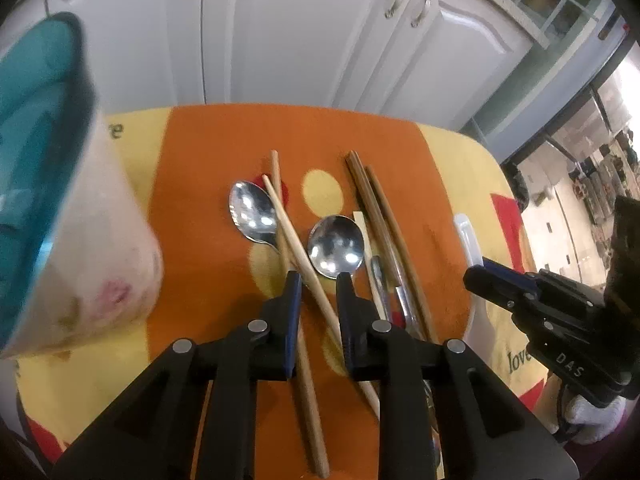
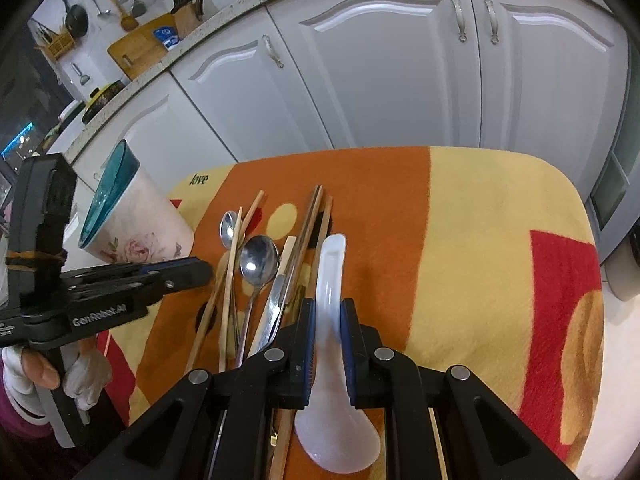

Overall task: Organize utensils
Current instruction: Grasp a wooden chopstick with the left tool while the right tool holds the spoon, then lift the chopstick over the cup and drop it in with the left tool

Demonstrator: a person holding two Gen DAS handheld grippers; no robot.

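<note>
White ceramic spoon (image 2: 329,320): clamped betw. pads of right gripper (image 2: 327,312), bowl end nearest, handle pointing away over cloth (image 2: 480,240). Left gripper (image 1: 316,280): fingers parted, straddling light chopsticks (image 1: 296,248), pads not pressing. Two steel spoons (image 1: 253,212) on orange strip, bowls up, beside chopsticks. Dark chopsticks (image 1: 372,208) just right of them, w/ knife (image 2: 276,300) alongside. Floral cup (image 2: 136,232), teal inside, tilted, at cloth's left edge. Gloved hand (image 2: 80,372) holds left tool.
</note>
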